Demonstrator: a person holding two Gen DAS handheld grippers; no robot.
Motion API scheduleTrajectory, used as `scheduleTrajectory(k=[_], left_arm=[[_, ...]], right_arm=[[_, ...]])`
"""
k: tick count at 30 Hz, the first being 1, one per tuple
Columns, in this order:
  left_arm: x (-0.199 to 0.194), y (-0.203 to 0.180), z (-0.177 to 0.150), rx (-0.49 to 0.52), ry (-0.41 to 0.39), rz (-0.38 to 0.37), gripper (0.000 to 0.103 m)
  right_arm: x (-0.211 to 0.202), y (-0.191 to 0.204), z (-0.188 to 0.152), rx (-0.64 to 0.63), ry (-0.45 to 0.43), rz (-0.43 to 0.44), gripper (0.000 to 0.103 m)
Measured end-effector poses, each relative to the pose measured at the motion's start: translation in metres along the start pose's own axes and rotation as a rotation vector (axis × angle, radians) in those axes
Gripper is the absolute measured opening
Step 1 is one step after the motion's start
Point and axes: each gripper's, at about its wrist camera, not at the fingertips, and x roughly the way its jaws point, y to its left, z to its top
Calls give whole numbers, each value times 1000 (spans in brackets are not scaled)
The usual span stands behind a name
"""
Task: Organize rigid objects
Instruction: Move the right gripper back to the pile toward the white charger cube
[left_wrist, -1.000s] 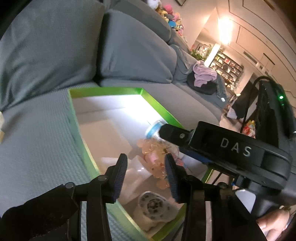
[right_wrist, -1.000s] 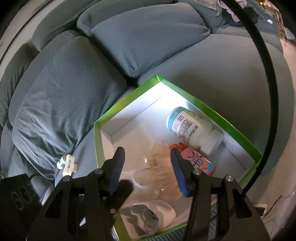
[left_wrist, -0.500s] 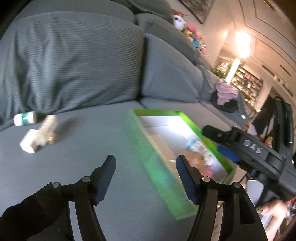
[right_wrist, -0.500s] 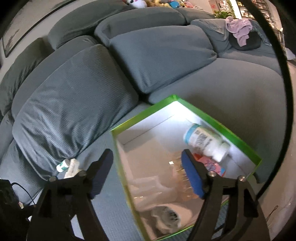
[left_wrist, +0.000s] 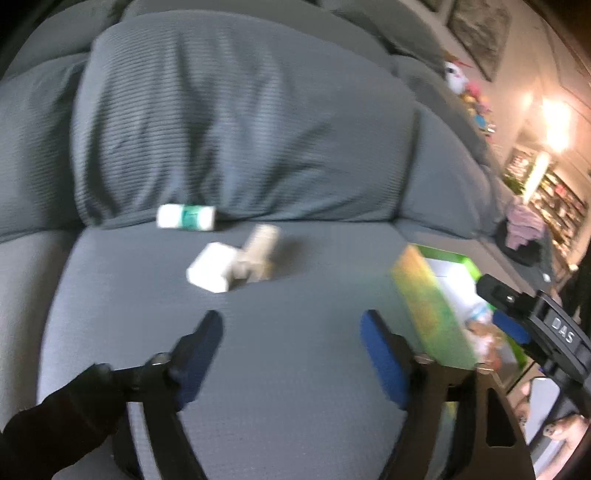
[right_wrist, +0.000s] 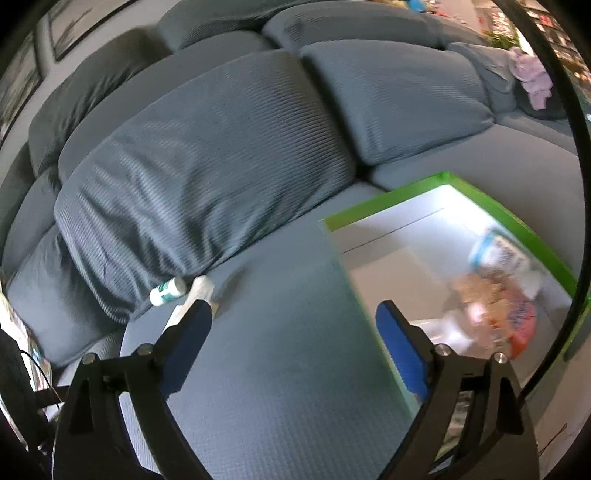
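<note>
Since leaving box (left_wrist: 428, 302): left tool (left_wrist: 291, 332) wider.

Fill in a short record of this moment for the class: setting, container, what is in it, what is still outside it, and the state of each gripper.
setting: grey sofa seat
container: green box, open top, on the seat
in the box: white bottle lying down, plus blurred pink and clear items
outside the box: small green-and-white bottle by the back cushion; white block and a cream piece beside it
left gripper: open, empty
right gripper: open, empty
</note>
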Motion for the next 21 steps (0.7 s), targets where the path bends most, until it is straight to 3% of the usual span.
scheduleTrajectory(k=[7, 12, 21], left_arm=[[-8, 67, -6, -122, 6, 110, 82], [-2, 106, -16, -133, 86, 263, 82], [-13, 156, -19, -240, 104, 303, 82]], right_arm=[[35, 50, -19, -72, 82, 33, 96], [65, 93, -31, -135, 145, 63, 98], [142, 167, -40, -152, 298, 130, 98]])
